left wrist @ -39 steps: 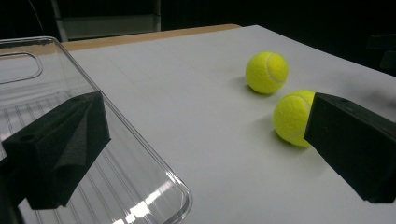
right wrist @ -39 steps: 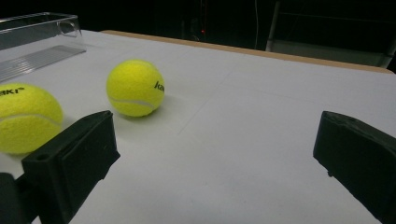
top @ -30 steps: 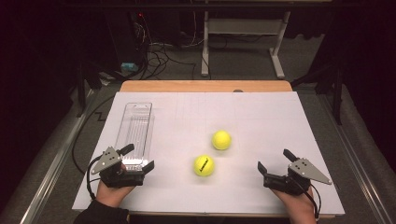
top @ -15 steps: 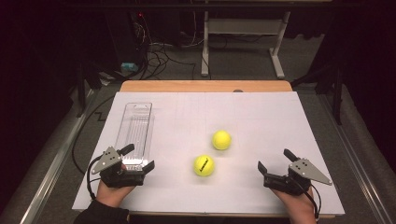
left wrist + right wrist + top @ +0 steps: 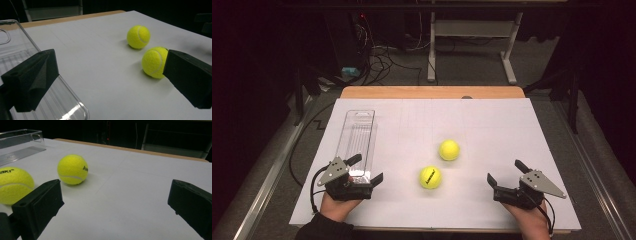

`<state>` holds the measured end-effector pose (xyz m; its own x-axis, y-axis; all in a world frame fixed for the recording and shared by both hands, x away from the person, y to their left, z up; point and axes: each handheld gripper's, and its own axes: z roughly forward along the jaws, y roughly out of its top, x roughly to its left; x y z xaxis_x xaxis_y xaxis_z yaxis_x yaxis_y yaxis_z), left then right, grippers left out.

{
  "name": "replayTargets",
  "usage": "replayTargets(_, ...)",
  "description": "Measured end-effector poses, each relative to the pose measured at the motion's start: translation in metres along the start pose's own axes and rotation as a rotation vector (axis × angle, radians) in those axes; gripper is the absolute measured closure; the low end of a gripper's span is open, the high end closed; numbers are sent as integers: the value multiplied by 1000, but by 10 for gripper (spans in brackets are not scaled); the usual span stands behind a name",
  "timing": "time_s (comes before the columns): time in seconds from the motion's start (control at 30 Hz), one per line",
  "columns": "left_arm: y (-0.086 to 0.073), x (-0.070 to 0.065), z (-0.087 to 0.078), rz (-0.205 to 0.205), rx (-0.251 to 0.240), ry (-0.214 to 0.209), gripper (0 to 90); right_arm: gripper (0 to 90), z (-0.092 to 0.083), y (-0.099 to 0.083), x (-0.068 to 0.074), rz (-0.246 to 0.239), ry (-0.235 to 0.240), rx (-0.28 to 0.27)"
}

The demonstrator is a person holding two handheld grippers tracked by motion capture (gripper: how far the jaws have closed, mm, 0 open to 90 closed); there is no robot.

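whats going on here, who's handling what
A person holds a two-jaw gripper in each hand at the near edge of a white-covered table. Both the left gripper and right gripper are open and empty. Two yellow tennis balls lie loose between them, apart from each other. A clear plastic tray lies by the left gripper.

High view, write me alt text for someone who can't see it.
Two yellow tennis balls lie apart on a white-covered table, between an open left gripper and an open right gripper. A clear plastic tray lies at the left.
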<state>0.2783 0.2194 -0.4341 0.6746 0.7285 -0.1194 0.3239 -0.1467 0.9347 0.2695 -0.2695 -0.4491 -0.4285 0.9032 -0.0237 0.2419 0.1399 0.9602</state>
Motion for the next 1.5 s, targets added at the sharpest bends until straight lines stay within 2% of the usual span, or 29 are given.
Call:
replayTargets(0.33, 3, -10, 11, 16, 9, -30, 8, 0, 0, 0, 1, -5, 2, -2)
replayTargets(0.63, 3, -9, 10, 13, 5, -32, 8, 0, -1, 0, 0, 1, 0, -7)
replayTargets(0.83, 2, -2, 3, 8, -2, -14, 8, 0, -5, 2, -1, 14, 1, -29)
replayTargets(1.07, 1, 13, -13, -27, -35, 26, 8, 0, -9, 5, -2, 10, -3, -48)
replayTargets(1.5, 0, 17, -16, -25, -26, 37, 8, 0, -13, 5, -5, 18, -11, -59)
